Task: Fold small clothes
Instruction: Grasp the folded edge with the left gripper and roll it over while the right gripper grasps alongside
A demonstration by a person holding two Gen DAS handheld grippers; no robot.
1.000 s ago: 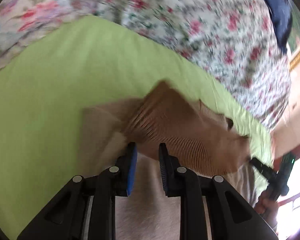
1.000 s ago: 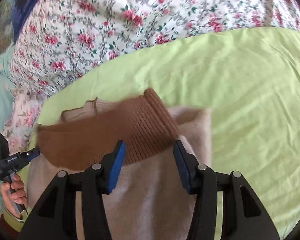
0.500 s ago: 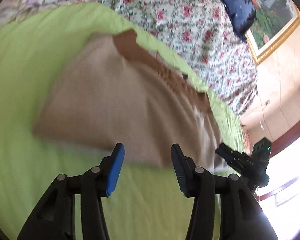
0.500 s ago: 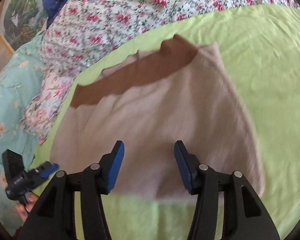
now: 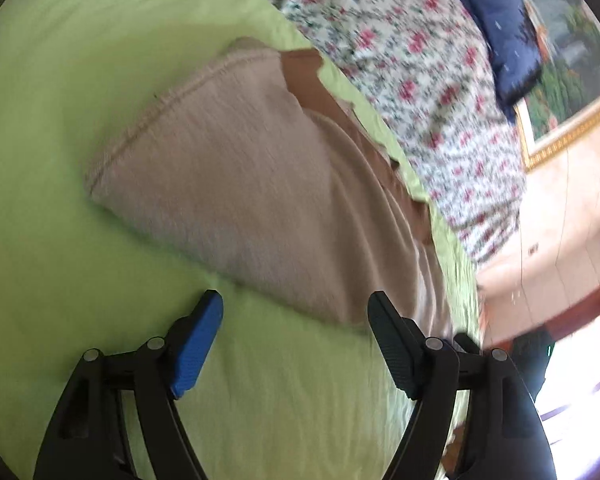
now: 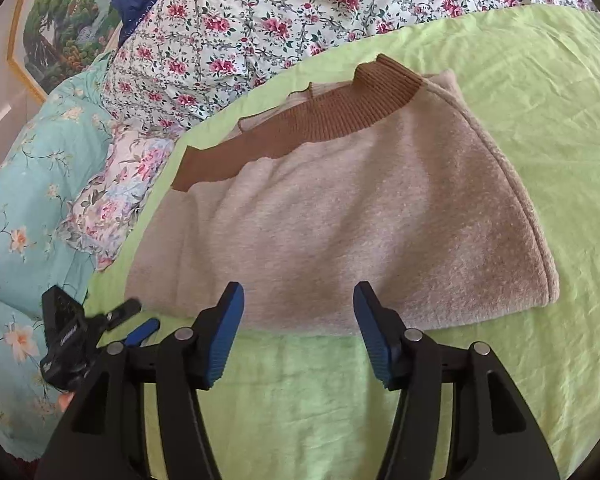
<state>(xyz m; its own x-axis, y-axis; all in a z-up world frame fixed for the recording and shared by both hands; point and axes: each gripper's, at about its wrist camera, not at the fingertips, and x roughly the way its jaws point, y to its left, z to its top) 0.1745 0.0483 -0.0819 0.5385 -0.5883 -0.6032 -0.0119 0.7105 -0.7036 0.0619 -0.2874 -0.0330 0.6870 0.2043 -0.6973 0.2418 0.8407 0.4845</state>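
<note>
Jaws apart before folded beige garment (image 6: 340, 216)

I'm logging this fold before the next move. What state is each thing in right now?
Beige garment: folded over, lying flat on the green sheet, brown ribbed band showing at its far edge.
Left claw: open, nothing between the jaws, which have just been opening.
Right claw: open, empty, jaws just opening, near the garment's near edge.

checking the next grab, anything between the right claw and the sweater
Nothing but bare green sheet. In the right wrist view the open right claw sits just short of the folded sweater's near edge.
</note>
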